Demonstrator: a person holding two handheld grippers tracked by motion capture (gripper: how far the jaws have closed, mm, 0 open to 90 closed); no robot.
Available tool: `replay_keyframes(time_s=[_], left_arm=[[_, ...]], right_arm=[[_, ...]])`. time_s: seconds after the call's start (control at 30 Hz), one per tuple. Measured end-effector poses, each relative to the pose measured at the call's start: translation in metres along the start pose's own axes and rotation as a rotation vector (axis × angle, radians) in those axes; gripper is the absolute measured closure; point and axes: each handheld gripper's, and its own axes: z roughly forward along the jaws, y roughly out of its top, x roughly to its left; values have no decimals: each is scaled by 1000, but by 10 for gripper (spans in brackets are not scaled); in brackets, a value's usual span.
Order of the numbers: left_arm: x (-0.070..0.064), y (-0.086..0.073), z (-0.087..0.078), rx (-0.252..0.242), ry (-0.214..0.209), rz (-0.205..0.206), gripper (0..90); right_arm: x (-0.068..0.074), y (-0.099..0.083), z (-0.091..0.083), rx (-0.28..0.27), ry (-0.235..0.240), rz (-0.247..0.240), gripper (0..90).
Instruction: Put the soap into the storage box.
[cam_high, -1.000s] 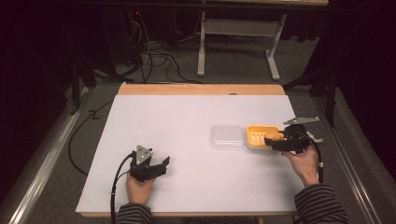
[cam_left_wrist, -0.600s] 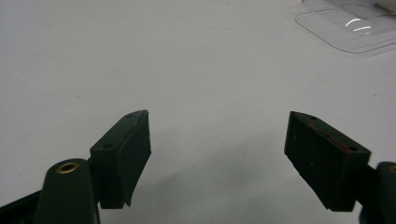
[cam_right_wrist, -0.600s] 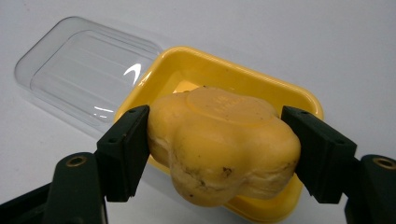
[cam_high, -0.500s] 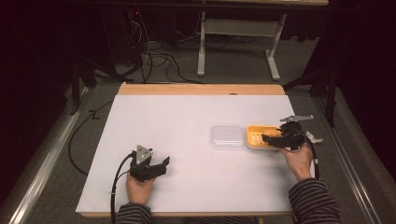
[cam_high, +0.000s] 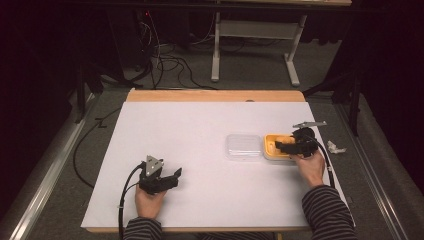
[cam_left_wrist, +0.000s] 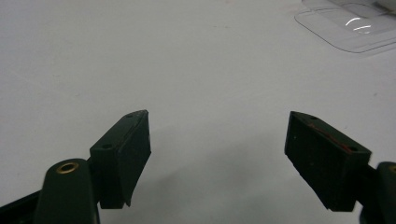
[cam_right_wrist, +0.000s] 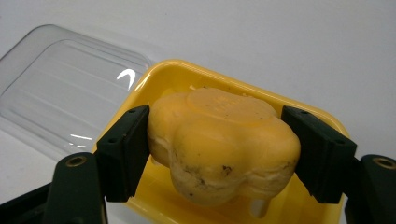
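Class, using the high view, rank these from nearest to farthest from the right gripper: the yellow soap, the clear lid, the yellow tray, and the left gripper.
1. Yellow soap: between the jaws of the right gripper.
2. Yellow tray: directly under the soap.
3. Clear lid: just left of the tray.
4. Left gripper: far across the table, near its front left.

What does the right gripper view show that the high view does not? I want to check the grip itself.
Right gripper view alone: both jaws of the right gripper pressed against the sides of the yellow soap bar, with dark specks on its surface. High view alone: the left gripper open and apart on the white table. Both share the yellow dish and the clear lid beside it.
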Motion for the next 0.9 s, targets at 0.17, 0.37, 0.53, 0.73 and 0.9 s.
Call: replay_keyframes(time_s=[0.17, 0.37, 0.53, 0.73, 0.9], left_arm=[[0, 0, 0, -1, 0, -2, 232], [0, 0, 0, -2, 1, 0, 231], [0, 0, 0, -4, 0, 0, 231], [0, 0, 0, -4, 0, -1, 230], [0, 0, 0, -4, -2, -2, 230]], right_arm=[[-1, -1, 5, 5, -7, 2, 275], [3, -3, 10, 16, -21, -20, 273], [5, -4, 13, 31, -10, -30, 271], [6, -5, 14, 37, -20, -22, 267], [5, -6, 16, 49, -23, -9, 260]])
